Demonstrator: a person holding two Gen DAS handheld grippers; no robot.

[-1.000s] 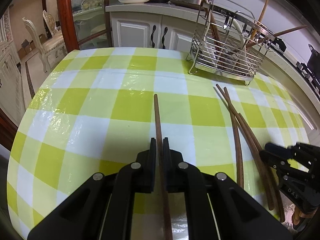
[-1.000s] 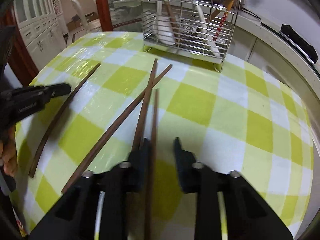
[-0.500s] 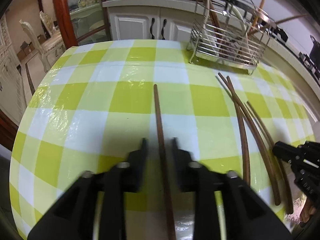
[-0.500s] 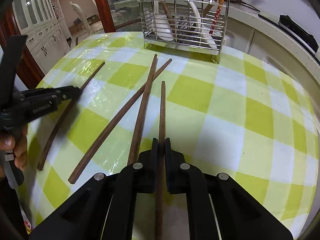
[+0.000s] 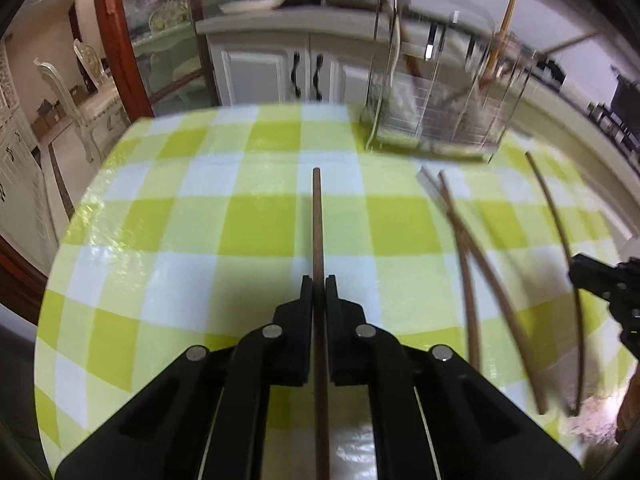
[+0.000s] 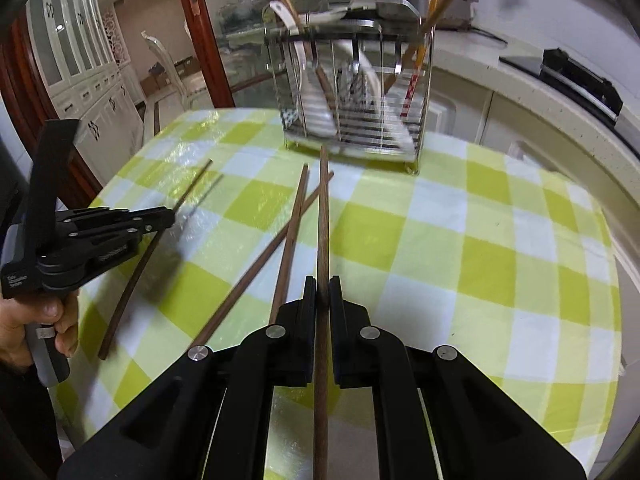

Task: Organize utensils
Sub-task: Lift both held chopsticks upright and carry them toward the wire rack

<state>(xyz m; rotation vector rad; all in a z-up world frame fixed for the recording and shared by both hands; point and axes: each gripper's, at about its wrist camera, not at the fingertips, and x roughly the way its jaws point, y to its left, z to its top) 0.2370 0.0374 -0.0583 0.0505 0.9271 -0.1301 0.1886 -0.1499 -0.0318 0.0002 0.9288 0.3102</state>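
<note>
I have one long dark brown wooden chopstick (image 6: pixel 322 216) clamped between the jaws of my right gripper (image 6: pixel 322 284), its tip pointing toward the chrome wire utensil rack (image 6: pixel 352 92) at the far edge of the table. My left gripper (image 5: pixel 319 282) is clamped the same way on a second dark wooden chopstick (image 5: pixel 317 220), which runs straight ahead over the yellow-green and white checked tablecloth (image 5: pixel 256 232). Both sticks appear raised off the cloth; the right wrist view shows a shadow under the left one.

Two loose brown chopsticks (image 6: pixel 288 236) lie crossed on the cloth just left of the one in my right gripper, still to be collected.

To do this step well, I judge I should keep both grips firm near the thick ends, since a thin stick can pivot in the pads. I would carry the right stick first, tip it upright above the rack and lower it into the compartment where other wooden sticks already stand, avoiding the white ladle (image 6: pixel 304 80). I should keep the two grippers well apart so the long sticks do not cross, and release only once the tip is inside the wires.
</note>
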